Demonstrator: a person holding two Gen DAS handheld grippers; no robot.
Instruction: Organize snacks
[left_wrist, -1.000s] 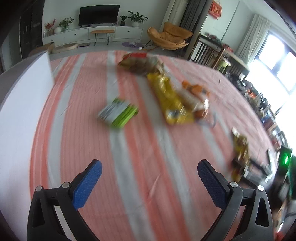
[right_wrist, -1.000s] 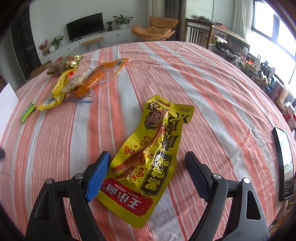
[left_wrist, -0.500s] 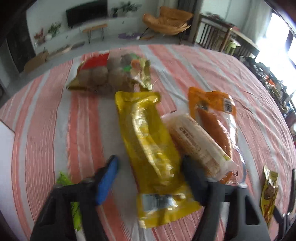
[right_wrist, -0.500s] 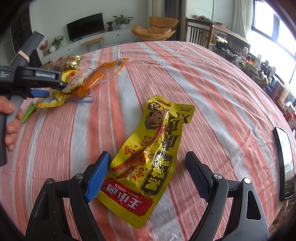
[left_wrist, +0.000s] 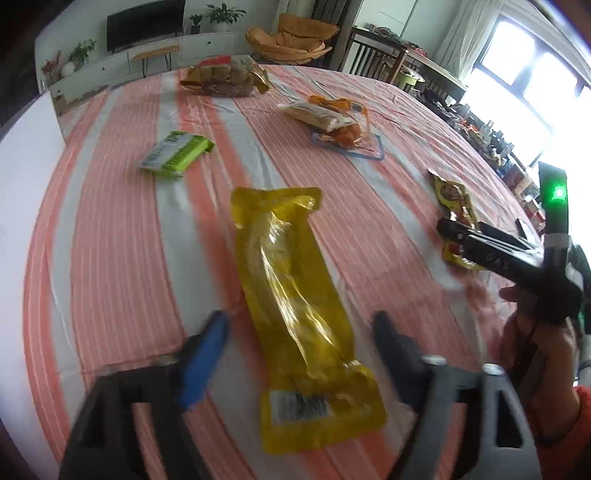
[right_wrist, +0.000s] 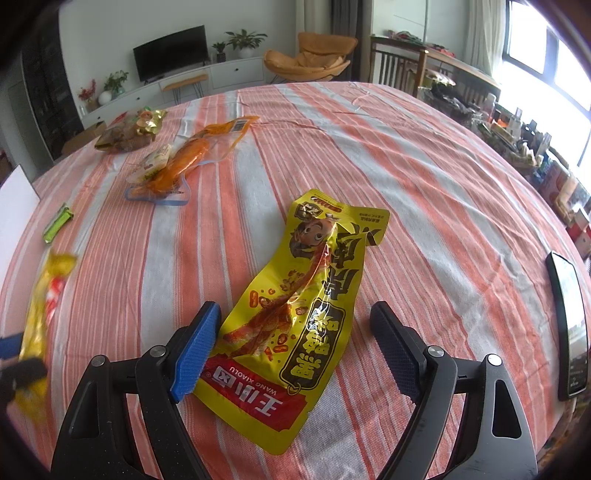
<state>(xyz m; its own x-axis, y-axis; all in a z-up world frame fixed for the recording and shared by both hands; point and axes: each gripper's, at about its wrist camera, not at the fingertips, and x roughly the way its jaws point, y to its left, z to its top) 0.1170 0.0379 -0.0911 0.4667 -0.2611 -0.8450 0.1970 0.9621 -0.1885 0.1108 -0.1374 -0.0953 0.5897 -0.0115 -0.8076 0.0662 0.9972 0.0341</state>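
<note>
A long yellow snack pouch (left_wrist: 295, 295) lies on the striped tablecloth between the open jaws of my left gripper (left_wrist: 299, 343); whether the blurred fingers touch it I cannot tell. It also shows in the right wrist view (right_wrist: 40, 306). My right gripper (right_wrist: 295, 347) is open around the lower end of a yellow and red cartoon snack packet (right_wrist: 306, 295), which lies flat. Farther back lie a green pack (left_wrist: 177, 153), an orange packet with a pale bar on it (left_wrist: 332, 120) and a brown bag (left_wrist: 225, 75).
A white board (left_wrist: 26, 155) stands at the table's left edge. A dark phone (right_wrist: 570, 325) lies near the right edge. The right gripper and the hand holding it show at the right of the left wrist view (left_wrist: 517, 258). Chairs and shelves stand beyond the table.
My left gripper went to the snack pile and came back toward the near side; the long yellow pouch has moved with it, away from the orange packet. My right gripper has not moved.
</note>
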